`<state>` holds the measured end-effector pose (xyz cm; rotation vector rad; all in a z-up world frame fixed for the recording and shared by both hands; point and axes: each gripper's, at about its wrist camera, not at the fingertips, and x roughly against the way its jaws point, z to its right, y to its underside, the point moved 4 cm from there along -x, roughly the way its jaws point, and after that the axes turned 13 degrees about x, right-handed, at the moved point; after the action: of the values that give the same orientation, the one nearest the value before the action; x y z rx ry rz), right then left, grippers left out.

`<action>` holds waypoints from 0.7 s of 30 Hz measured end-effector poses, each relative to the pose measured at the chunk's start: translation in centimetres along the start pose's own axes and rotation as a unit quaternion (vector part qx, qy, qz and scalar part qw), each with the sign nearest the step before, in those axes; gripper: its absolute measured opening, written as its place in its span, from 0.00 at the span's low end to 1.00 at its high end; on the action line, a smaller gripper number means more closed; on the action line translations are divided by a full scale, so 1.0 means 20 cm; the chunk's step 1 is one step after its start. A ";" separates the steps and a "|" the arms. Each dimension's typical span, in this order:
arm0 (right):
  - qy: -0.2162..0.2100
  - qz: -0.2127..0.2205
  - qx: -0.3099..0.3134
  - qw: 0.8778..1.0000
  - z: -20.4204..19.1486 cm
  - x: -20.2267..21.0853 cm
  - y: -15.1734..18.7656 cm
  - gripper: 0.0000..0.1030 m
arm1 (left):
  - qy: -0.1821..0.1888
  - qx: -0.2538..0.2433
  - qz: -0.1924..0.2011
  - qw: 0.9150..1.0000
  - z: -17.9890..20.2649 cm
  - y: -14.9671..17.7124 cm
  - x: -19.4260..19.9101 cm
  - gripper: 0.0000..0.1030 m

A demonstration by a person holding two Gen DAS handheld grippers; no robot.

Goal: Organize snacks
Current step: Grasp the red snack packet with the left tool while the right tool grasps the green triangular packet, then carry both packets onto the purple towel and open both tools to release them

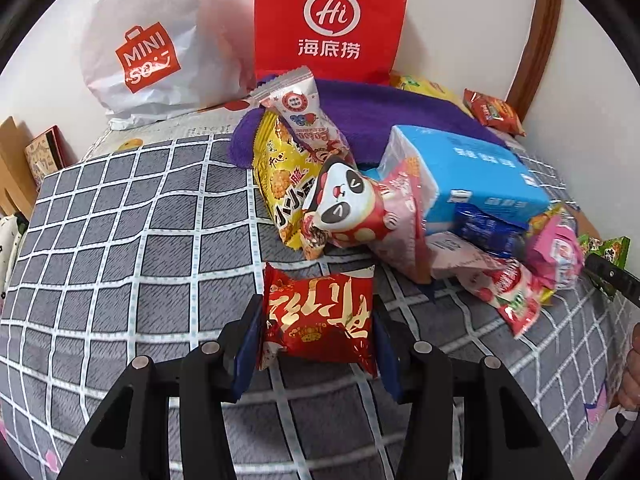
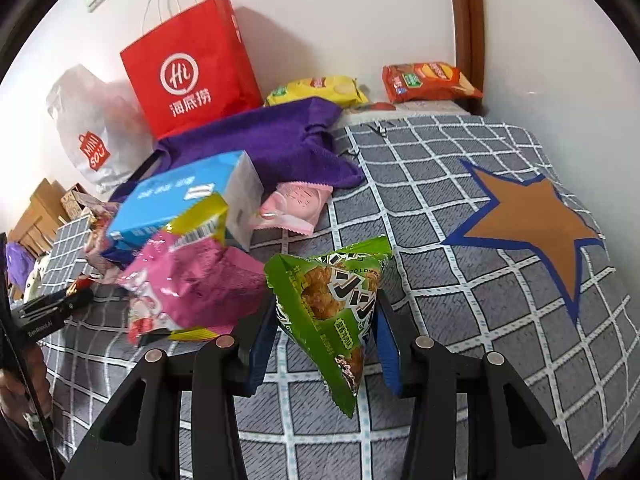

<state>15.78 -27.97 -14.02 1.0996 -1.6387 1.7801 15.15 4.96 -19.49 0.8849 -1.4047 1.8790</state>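
A red snack packet with gold lettering [image 1: 320, 312] lies on the grey checked bedcover [image 1: 120, 240], and my left gripper [image 1: 316, 314] is shut on it, with the blue pads against its two sides. A green triangular snack packet [image 2: 328, 292] hangs tilted above the cover, with my right gripper [image 2: 324, 308] shut on it. Between the two grippers is the snack pile: a yellow packet [image 1: 280, 176], a panda packet [image 1: 348, 208], a light blue box [image 1: 472, 168] and a pink packet [image 2: 192, 284].
A red paper bag [image 1: 332, 20] and a white plastic bag [image 1: 148, 40] stand against the back wall. A purple towel [image 1: 384, 112] lies behind the pile. A yellow chip bag [image 2: 320, 88] and an orange one [image 2: 428, 80] lie in the far corner. An orange star patch [image 2: 532, 216] marks the cover at right.
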 end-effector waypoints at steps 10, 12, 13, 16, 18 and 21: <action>0.010 0.043 0.004 0.999 -0.06 0.26 -0.07 0.44 | 0.042 0.011 -0.004 0.999 0.05 0.01 0.19 0.46; 0.021 0.048 0.013 0.999 -0.08 0.30 -0.09 0.44 | 0.047 0.007 0.001 0.999 0.08 -0.01 0.23 0.46; 0.024 0.050 0.016 0.998 -0.09 0.31 -0.10 0.44 | 0.049 0.005 0.003 0.999 0.09 -0.02 0.25 0.46; 0.027 0.056 0.021 0.998 -0.12 0.35 -0.12 0.44 | 0.066 0.002 0.006 0.998 0.14 -0.07 0.31 0.46; 0.032 0.057 0.026 0.998 -0.13 0.36 -0.15 0.44 | 0.074 0.004 0.004 0.997 0.16 -0.09 0.34 0.46; 0.030 0.059 0.032 0.997 -0.16 0.37 -0.19 0.44 | 0.083 0.003 0.006 0.997 0.20 -0.15 0.37 0.46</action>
<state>13.93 -25.51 -5.69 0.9847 -1.6525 1.9336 13.81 2.41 -11.06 0.7070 -1.3078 1.9198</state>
